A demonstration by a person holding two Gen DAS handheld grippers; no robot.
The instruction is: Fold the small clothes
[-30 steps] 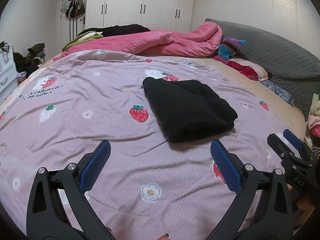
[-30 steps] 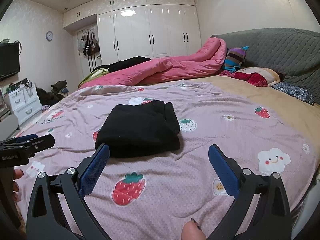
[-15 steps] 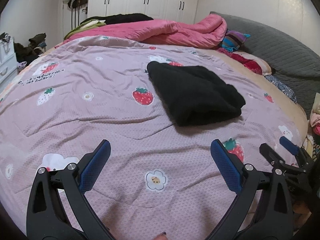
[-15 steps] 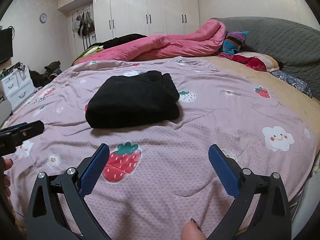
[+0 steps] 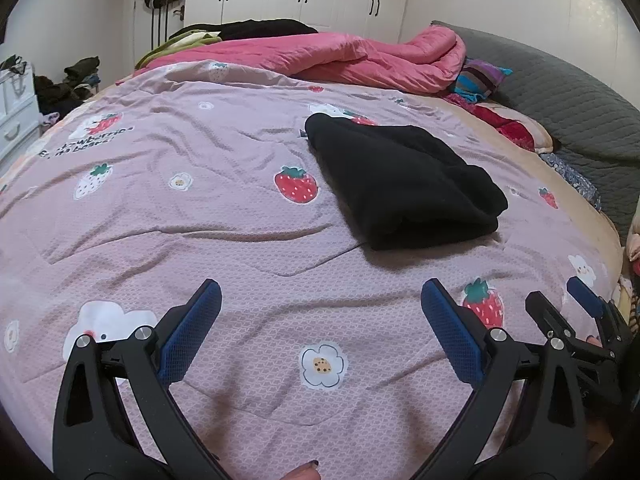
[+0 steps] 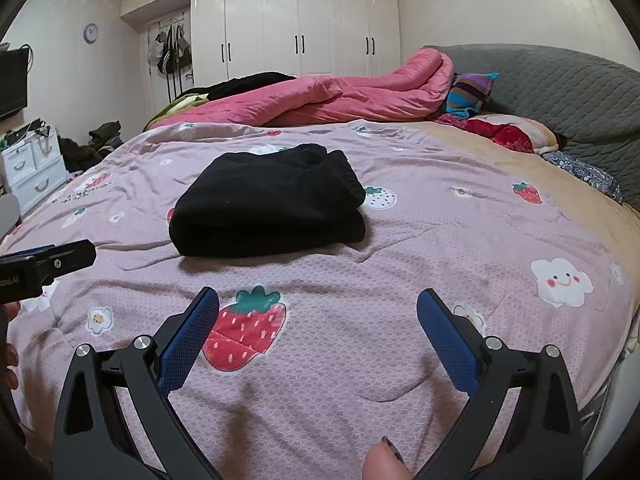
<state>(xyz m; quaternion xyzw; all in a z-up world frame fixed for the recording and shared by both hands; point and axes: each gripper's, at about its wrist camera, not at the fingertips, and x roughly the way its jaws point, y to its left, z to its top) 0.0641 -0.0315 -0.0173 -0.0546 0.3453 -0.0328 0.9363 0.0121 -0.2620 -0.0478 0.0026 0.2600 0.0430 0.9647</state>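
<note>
A folded black garment (image 5: 404, 184) lies on the pink strawberry-print bedspread (image 5: 200, 200); it also shows in the right wrist view (image 6: 268, 208). My left gripper (image 5: 320, 312) is open and empty, low over the bedspread, well short of the garment. My right gripper (image 6: 318, 316) is open and empty, also near the bed's front edge, short of the garment. The right gripper shows at the right edge of the left wrist view (image 5: 568, 316). The left gripper shows at the left edge of the right wrist view (image 6: 48, 264).
A pink duvet (image 6: 320, 100) is heaped at the far side of the bed. Pillows (image 6: 472, 92) and a grey headboard (image 6: 560, 88) are on the right. White wardrobes (image 6: 300, 28) stand behind, white drawers (image 6: 32, 168) at left.
Both grippers have drawn back from the garment toward the bed's front edge and stayed open. The garment has not moved.
</note>
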